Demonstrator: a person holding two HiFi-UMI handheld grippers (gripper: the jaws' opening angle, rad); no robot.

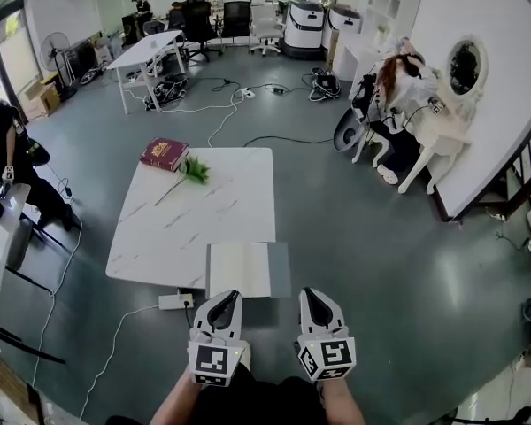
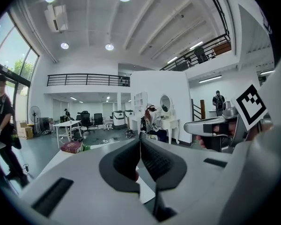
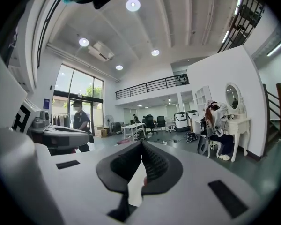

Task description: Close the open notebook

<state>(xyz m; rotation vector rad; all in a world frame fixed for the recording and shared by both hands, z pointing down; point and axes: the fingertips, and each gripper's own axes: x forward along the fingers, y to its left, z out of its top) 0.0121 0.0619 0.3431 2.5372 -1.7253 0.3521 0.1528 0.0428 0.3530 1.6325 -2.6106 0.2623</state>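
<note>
The open notebook (image 1: 239, 270) lies at the table's (image 1: 195, 228) near edge.

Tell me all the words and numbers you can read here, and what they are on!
No text here can be read.
Red book: gold print on the cover, too small to read.
Blue sign by the window: too small to read.
Left cube and right cube: black-and-white square patterns, no words.
Notebook: the pages look blank.
</note>
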